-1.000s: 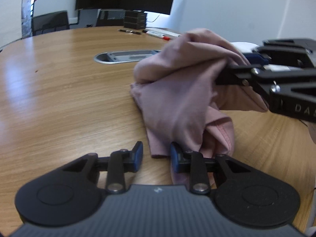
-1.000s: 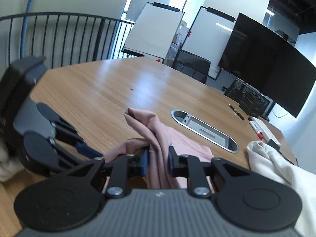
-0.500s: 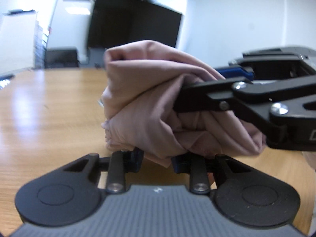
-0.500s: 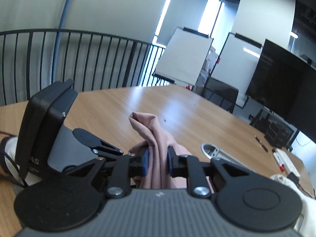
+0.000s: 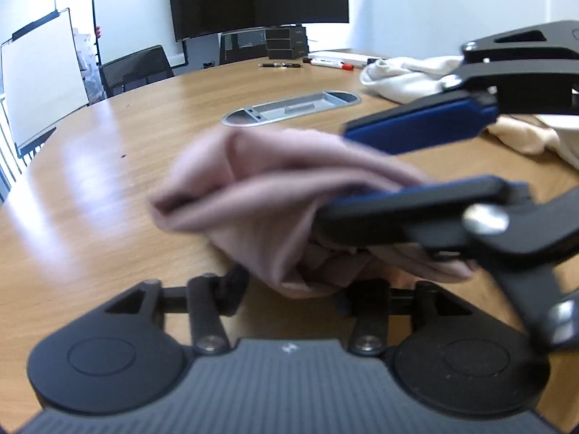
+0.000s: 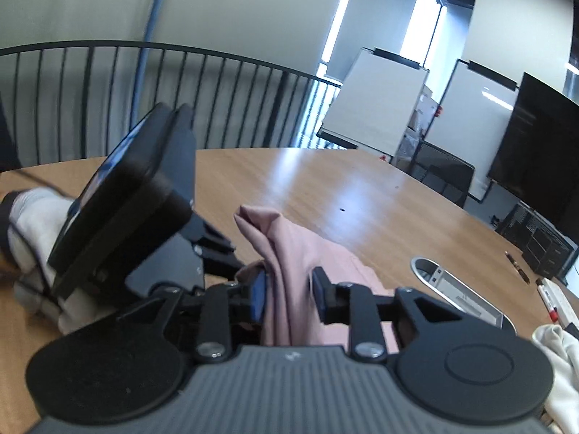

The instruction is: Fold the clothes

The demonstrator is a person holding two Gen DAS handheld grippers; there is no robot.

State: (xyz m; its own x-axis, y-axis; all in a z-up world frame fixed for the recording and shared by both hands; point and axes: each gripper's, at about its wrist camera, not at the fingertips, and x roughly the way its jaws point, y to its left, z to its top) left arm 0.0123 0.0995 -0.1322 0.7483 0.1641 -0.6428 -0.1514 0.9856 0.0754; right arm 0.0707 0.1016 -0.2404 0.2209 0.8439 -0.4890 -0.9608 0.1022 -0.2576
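Left claw (image 5: 291,291): jaws just opened, apart, pink garment (image 5: 267,195) bunched between them on the wooden worktop (image 5: 90,188), pads not pressing. Right claw (image 6: 287,291): jaws also just opened, cloth standing loose in the gap. White clothes (image 5: 401,79) lie farther right.

Bright window daylight, glare streaks on the table (image 5: 94,166), motion blur, fisheye-bent edges.
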